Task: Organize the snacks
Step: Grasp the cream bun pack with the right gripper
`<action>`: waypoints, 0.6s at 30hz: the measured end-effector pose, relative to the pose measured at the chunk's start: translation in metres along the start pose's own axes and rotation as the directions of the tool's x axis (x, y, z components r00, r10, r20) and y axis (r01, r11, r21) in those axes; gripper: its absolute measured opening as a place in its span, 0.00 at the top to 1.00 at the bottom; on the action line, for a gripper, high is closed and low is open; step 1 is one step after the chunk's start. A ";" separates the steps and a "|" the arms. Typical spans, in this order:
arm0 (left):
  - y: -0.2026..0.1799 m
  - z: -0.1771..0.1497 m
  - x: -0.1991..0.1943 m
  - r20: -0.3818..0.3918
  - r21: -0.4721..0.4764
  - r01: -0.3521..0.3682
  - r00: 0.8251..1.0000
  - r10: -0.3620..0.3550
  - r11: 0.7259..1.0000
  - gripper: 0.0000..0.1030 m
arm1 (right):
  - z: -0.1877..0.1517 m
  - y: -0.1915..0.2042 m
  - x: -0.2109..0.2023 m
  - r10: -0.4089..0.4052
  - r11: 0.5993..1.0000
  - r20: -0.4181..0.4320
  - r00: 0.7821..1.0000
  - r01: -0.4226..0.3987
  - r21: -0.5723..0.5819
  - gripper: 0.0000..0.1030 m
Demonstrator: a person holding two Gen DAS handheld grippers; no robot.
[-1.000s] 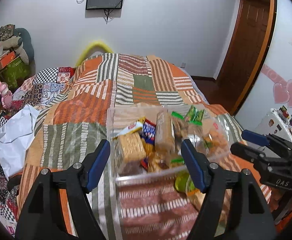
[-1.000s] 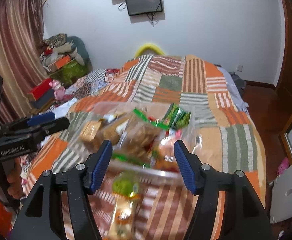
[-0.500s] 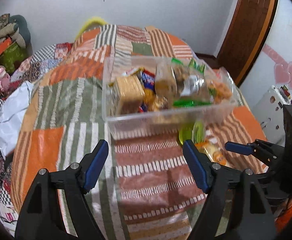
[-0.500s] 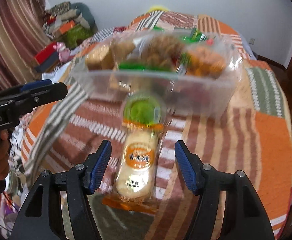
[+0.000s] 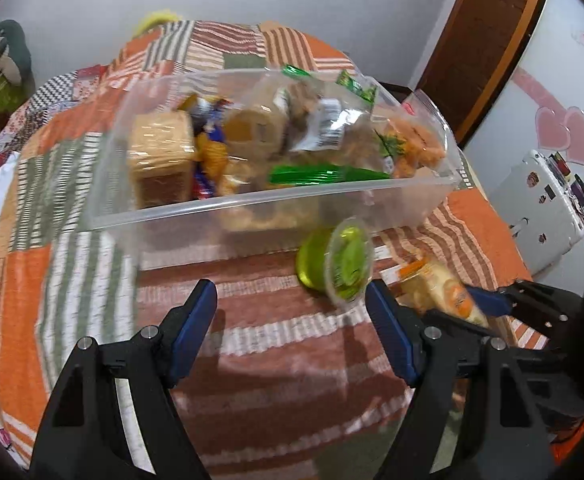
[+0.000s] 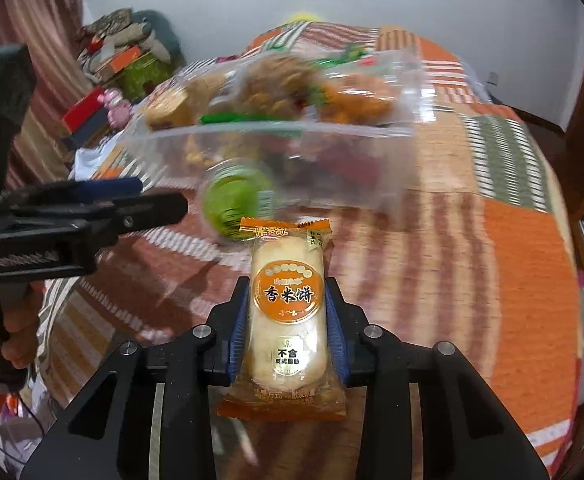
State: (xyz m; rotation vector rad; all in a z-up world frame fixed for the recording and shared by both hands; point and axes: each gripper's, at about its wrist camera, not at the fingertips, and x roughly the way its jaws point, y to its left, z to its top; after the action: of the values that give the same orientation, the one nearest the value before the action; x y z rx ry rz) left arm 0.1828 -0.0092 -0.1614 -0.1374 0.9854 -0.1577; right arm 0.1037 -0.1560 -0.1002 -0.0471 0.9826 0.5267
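Clear bin point(image 5: 251, 204) holds blurred, probably biscuit packs; right gripper point(image 6: 287, 320) closing on rice cracker point(image 6: 287, 312).

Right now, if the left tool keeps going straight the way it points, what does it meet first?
Probably the striped patchwork bedspread just short of the clear plastic snack tub; nothing lies between the open left tool. The green lidded jelly cup sits slightly right, though depth is unclear.

Bed with patchwork quilt point(image 5: 71, 208), orange/green/brown stripes. Plain white wall point(image 5: 91, 8) behind. Brown wooden door point(image 5: 488, 36) right. Striped curtain point(image 6: 39, 36) left, clutter pile point(image 6: 127, 52) beside it.
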 end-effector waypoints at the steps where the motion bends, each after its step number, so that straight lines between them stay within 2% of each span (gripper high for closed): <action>1: -0.003 0.001 0.004 -0.005 0.001 0.004 1.000 -0.004 1.000 0.26 | -0.001 -0.006 -0.004 -0.005 1.000 0.008 1.000 0.004 0.012 0.69; 11: -0.019 0.010 0.056 -0.068 -0.029 0.019 0.997 -0.021 0.999 0.27 | -0.007 -0.025 -0.015 -0.002 0.996 0.050 0.999 -0.003 0.090 0.69; 12: -0.020 0.010 0.058 -0.065 -0.033 0.019 0.998 -0.021 0.999 0.29 | -0.008 -0.026 -0.015 0.000 0.996 0.051 0.999 -0.005 0.094 0.69; 15: -0.024 0.011 0.062 -0.061 -0.013 0.028 0.998 -0.029 1.000 0.46 | -0.008 -0.027 -0.014 0.008 0.995 0.052 0.999 -0.013 0.102 0.69; 18: -0.027 0.009 0.062 -0.048 -0.003 0.023 0.999 -0.023 1.000 0.46 | -0.006 -0.030 -0.016 0.016 0.994 0.053 0.998 -0.021 0.105 0.69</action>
State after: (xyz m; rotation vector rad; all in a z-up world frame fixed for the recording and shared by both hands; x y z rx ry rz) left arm 0.2217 -0.0476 -0.2019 -0.1479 1.0323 -0.1815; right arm 0.1052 -0.1904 -0.0966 0.0702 0.9589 0.4901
